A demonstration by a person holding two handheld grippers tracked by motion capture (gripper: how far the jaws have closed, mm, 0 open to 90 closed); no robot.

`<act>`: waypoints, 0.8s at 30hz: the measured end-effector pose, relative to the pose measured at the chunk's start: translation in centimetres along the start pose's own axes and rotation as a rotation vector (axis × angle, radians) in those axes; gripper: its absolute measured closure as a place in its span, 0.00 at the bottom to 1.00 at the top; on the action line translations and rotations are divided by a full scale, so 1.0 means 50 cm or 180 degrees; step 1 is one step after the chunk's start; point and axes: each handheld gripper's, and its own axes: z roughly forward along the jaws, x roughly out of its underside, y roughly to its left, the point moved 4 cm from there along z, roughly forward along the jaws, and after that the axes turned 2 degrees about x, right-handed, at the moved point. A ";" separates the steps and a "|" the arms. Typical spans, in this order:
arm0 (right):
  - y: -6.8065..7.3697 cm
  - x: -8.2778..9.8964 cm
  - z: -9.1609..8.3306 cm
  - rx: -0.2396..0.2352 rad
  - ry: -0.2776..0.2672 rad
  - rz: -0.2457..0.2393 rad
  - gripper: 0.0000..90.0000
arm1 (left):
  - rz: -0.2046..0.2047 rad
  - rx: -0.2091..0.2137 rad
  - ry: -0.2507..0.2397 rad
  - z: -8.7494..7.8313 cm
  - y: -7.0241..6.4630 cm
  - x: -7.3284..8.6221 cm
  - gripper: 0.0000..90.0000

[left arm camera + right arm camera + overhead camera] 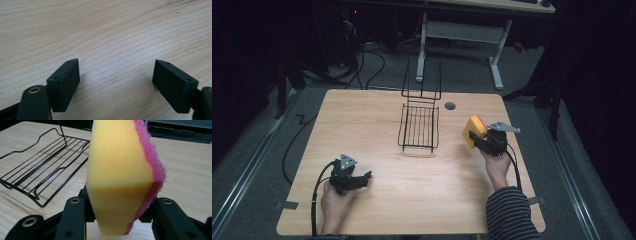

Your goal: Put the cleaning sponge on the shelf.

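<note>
We see the right claw (481, 137) clamped on a thick yellow foam sponge with a pink scouring layer (474, 130), its jaws pressing the sponge from both flat sides so the foam pinches in at the grip; in the right gripper view the sponge (120, 170) stands upright between our two black jaws, yellow face toward the left of that view and the pink fuzzy layer along the right edge. The sponge is held above the right part of the pale wooden worktop (412, 200), lifted clear of the surface, just to the right of the black wire rack with an upright back frame (419, 127), which sits near the middle of the worktop and is apart from the sponge. In the right gripper view the wire rack (42, 167) lies off to the left of the sponge. Our left claw (362, 179) rests low near the front left of the worktop, its jaws spread wide with bare wood grain (112, 37) between them and nothing held
</note>
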 end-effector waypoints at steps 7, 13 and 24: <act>0.007 -0.008 -0.018 -0.0068 -0.0048 -0.0038 0.67 | -0.0001 -0.0004 -0.0006 0.000 0.000 0.000 0.25; 0.013 -0.013 -0.029 -0.0118 -0.0105 -0.0015 0.67 | -0.0001 -0.0004 -0.0005 0.000 0.000 0.000 0.25; 0.025 -0.023 -0.047 -0.0210 -0.0160 -0.0044 0.67 | -0.0001 -0.0004 -0.0005 0.000 0.000 0.000 0.25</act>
